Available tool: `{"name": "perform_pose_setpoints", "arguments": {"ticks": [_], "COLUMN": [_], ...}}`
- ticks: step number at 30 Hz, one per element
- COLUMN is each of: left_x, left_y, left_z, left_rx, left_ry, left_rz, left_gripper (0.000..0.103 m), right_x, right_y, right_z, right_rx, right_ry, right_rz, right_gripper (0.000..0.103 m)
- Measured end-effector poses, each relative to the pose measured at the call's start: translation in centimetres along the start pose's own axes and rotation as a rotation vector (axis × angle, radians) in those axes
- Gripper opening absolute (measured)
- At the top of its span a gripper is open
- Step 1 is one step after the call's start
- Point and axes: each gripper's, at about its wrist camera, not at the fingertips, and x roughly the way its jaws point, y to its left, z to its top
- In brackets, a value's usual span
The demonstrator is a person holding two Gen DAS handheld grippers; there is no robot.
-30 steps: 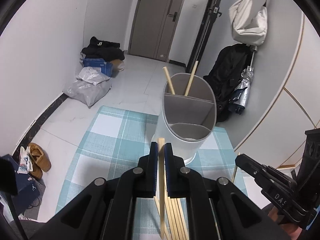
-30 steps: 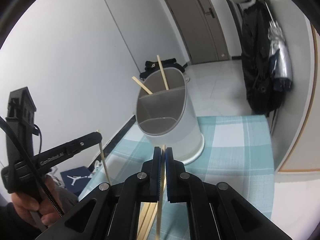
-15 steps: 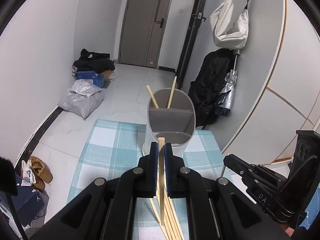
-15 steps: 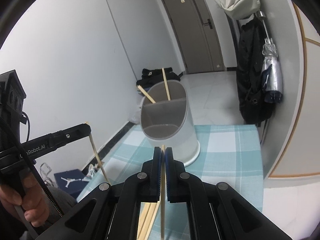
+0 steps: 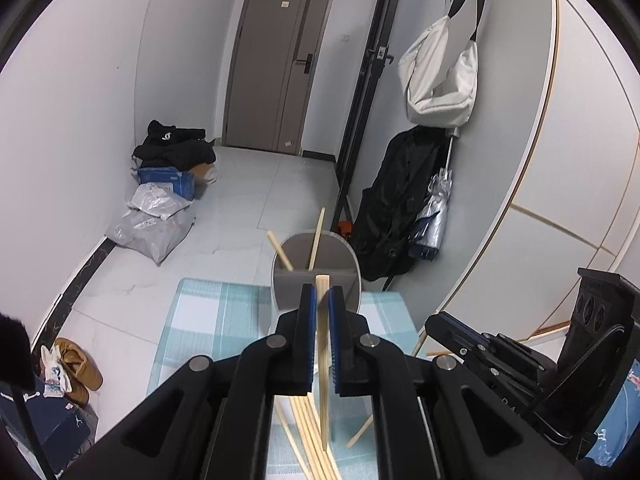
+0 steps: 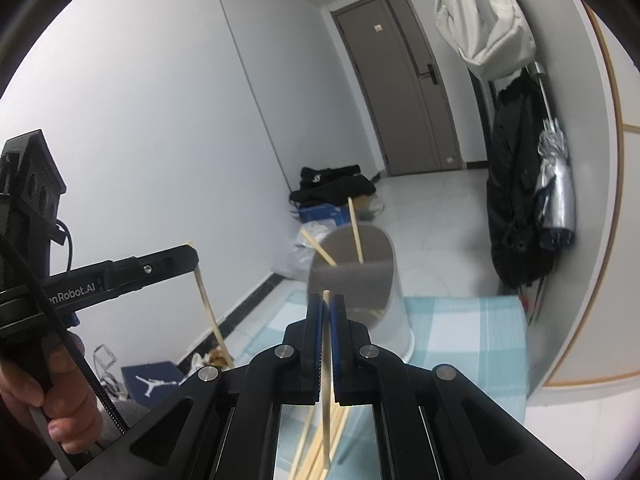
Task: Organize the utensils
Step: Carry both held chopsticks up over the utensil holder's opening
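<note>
My left gripper (image 5: 322,296) is shut on a wooden chopstick (image 5: 323,364) that hangs down between its blue pads. My right gripper (image 6: 327,304) is shut on another thin chopstick (image 6: 327,384). Ahead of both stands the grey oval utensil holder (image 5: 317,280) (image 6: 352,280) on a blue checked cloth (image 5: 212,320) (image 6: 464,336), with two chopsticks (image 5: 316,244) leaning in its far compartment. Several loose chopsticks (image 5: 308,440) lie on the cloth below the grippers. The right gripper also shows at the right edge of the left wrist view, the left gripper (image 6: 192,258) at the left of the right wrist view.
Black clothing, a blue box and grey bags (image 5: 160,220) lie on the tiled floor by the left wall. A white bag (image 5: 440,80), a black coat and a folded umbrella (image 5: 436,216) hang at the right. A closed door (image 5: 280,60) is at the back. Shoes (image 5: 76,364) sit at the lower left.
Both grippers have risen with their chopsticks, so the holder and the cloth look smaller and lower in both views. The grips are unchanged.
</note>
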Motion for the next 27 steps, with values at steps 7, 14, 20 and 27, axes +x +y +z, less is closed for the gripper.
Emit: {"name": "perform_pose_setpoints", "arguments": {"ticks": [7,14,20,27], "left_x": [0.1,0.9,2.5,5.0], "left_y": [-0.4,0.0,0.7,2.4], "left_z": [3.2,7.0,9.9,12.2], "left_rx": [-0.003,-0.029,-0.009,-0.036], "left_ry": [-0.032,-0.07,-0.134,-0.168], "left_rz": [-0.018,-0.033,-0.009,-0.007], "left_gripper": [0.003,0.003,0.003,0.003], "right_x": [-0.4,-0.1,1.9,5.7], "right_y": [0.1,-0.1,-1.4,-2.6], "right_z": [3.9,9.0,13.0,16.2], "right_rx": [0.002,-0.02,-0.013,-0.046], "right_ry": [-0.037,-0.07,-0.083,-0.094], "right_rz": [0.034,0.037,0.036,0.021], "right_gripper": [0.003,0.003,0.003,0.003]}}
